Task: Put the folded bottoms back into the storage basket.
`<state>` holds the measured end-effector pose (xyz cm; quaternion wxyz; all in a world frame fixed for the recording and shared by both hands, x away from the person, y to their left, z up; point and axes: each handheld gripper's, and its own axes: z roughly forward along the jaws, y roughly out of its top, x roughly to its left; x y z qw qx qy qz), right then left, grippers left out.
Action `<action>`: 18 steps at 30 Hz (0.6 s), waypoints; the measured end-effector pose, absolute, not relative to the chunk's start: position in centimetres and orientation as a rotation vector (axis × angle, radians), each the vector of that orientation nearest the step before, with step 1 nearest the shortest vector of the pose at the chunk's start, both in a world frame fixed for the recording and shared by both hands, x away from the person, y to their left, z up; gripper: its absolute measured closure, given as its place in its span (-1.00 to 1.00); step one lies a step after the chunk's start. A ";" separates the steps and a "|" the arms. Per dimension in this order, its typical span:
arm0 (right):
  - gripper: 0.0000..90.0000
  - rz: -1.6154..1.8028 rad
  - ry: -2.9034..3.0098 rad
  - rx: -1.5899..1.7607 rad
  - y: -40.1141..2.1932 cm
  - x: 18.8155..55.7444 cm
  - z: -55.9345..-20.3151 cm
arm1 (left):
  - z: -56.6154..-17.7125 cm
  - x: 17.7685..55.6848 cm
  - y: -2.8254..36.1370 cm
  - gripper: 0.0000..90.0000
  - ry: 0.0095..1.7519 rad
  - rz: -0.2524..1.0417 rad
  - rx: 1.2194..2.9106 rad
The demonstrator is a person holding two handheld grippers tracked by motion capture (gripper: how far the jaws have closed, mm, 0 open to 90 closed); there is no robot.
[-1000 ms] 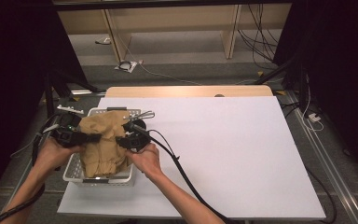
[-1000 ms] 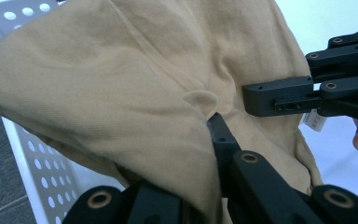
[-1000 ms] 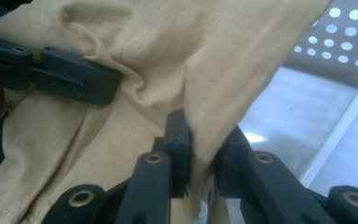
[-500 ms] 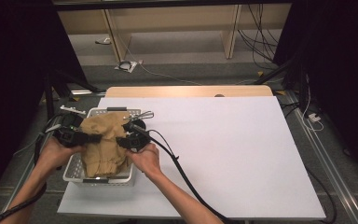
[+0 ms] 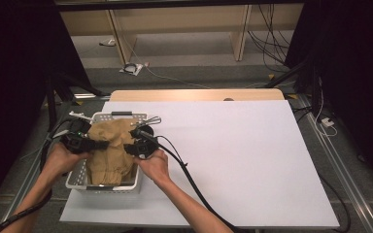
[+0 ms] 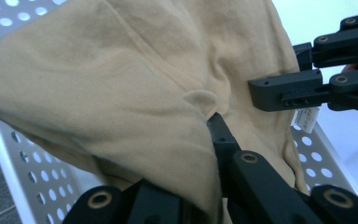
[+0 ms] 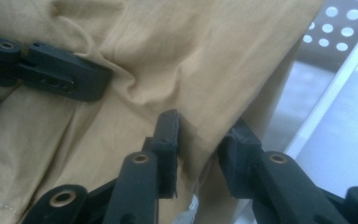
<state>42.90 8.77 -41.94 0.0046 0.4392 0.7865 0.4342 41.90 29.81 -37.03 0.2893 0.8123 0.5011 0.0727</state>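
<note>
A tan garment [image 5: 109, 148] lies heaped in a white perforated basket [image 5: 117, 115] at the table's left. My left gripper [image 5: 99, 144] comes in from the left and is shut on a fold of the garment [image 6: 121, 93]; cloth drapes over one jaw of this gripper [image 6: 200, 154]. My right gripper [image 5: 130, 147] faces it from the right. Its jaws have just been opening, and a hanging fold of the garment [image 7: 205, 56] runs loosely between them at the right gripper [image 7: 205, 135]. The two grippers' tips are close together across the cloth.
The basket's wall [image 6: 28, 163] sits just below the cloth. The white table sheet [image 5: 233, 145] spreads wide to the right. A small white label [image 6: 305, 119] hangs from the garment's edge. Cables trail from both grippers toward the person.
</note>
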 end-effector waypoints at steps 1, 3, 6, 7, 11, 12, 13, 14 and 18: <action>0.53 1.356 2.466 1.377 8.7 42.9 -42.0 | -37.2 42.0 29.7 0.90 1.335 0.193 2.175; 0.50 1.342 2.465 1.383 8.6 43.0 -42.1 | -37.8 42.3 29.5 0.90 1.331 0.183 2.195; 0.45 1.322 2.467 1.377 8.3 43.1 -42.2 | -38.3 42.7 29.2 0.90 1.323 0.173 2.198; 0.44 1.324 2.464 1.380 8.2 43.1 -42.2 | -38.4 42.7 29.1 0.90 1.320 0.171 2.201; 0.33 1.336 2.455 1.387 7.6 43.1 -42.1 | -38.7 42.9 28.7 0.90 1.318 0.171 2.221; 0.27 1.336 2.455 1.383 7.5 43.1 -41.9 | -38.8 43.0 28.7 0.90 1.323 0.173 2.223; 0.27 1.344 2.449 1.375 7.5 43.1 -41.8 | -38.9 43.1 28.8 0.90 1.327 0.171 2.225; 0.25 1.354 2.450 1.356 7.4 43.0 -41.7 | -39.0 43.2 28.8 0.90 1.330 0.174 2.230; 0.12 1.419 2.436 1.304 6.8 42.8 -40.7 | -39.6 43.4 28.6 0.89 1.337 0.173 2.254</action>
